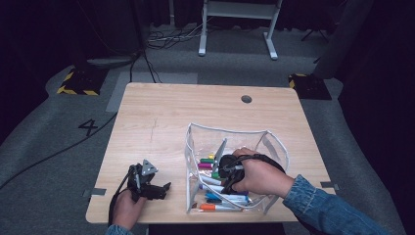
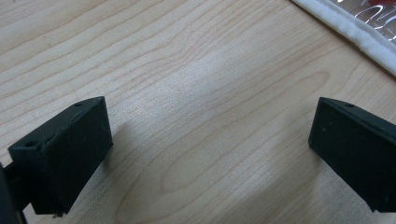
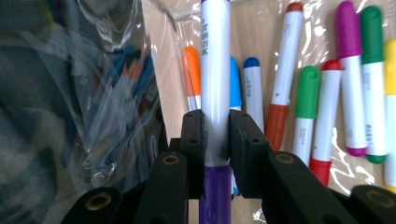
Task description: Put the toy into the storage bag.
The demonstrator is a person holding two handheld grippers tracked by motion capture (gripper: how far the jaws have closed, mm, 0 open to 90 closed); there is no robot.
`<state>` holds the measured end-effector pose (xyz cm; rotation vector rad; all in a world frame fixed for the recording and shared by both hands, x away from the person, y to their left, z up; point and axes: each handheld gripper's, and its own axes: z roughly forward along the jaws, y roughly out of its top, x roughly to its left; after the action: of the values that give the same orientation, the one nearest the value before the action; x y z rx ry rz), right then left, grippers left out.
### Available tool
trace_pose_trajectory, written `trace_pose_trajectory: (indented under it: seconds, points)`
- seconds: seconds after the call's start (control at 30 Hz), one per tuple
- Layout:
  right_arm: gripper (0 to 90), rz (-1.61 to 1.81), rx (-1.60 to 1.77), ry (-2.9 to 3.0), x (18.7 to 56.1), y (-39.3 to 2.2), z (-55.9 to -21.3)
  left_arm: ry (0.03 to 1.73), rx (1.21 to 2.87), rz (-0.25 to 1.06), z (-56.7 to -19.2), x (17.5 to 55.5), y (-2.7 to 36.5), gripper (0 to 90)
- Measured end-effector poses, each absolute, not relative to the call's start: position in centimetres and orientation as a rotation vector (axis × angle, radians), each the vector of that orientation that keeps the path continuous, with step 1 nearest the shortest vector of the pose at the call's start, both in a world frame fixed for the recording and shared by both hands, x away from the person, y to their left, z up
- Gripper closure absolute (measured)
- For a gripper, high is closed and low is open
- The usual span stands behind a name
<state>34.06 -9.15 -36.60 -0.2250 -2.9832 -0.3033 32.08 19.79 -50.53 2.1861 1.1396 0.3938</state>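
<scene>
Gripping a purple-capped marker [image 3: 215, 93], right gripper [image 1: 230, 169] has jaws clamped on its white barrel, inside the clear pouch [image 1: 274, 142] at lower right of high view, w/ other markers [image 3: 327, 107] beneath. Left gripper [image 1: 151, 188], lower left on bench [image 1: 161, 112], jaws apart, nothing between.

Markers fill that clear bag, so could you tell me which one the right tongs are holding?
The purple-capped marker, pinched upright between the right tongs; the others lie loose.
</scene>
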Motion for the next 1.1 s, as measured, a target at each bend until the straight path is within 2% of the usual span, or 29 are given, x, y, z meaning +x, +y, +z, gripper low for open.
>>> trace_pose_trajectory:
  seconds: [0.23,0.27,0.37,0.4,0.63,0.87,1.1]
  points:
    - [76.6,-0.239,-0.187,-2.962,33.9,-8.8,-37.7,1.145,2.181,0.390,-50.6,32.1,19.8,0.0]
    - [75.1,-0.235,-0.187,-2.958,33.9,-8.9,-37.9,1.140,2.186,0.393,-50.5,32.1,19.8,0.0]
    - [61.8,-0.295,-0.182,-3.022,34.4,-9.1,-38.1,1.140,2.185,0.393,-50.5,32.1,19.8,0.0]
    - [61.8,-0.295,-0.182,-3.022,34.4,-9.1,-38.1,1.140,2.187,0.394,-50.5,32.1,19.8,0.0]
    - [55.6,-0.568,-0.316,-3.087,34.6,-10.2,-34.7,1.145,2.183,0.389,-50.5,32.1,19.8,0.0]
    - [54.2,-0.813,-0.417,-3.089,34.2,-12.3,-31.5,1.145,2.184,0.389,-50.5,32.1,19.8,0.0]
    - [54.2,-1.013,-0.578,-3.053,33.8,-16.2,-28.4,1.145,2.183,0.389,-50.5,32.1,19.8,0.0]
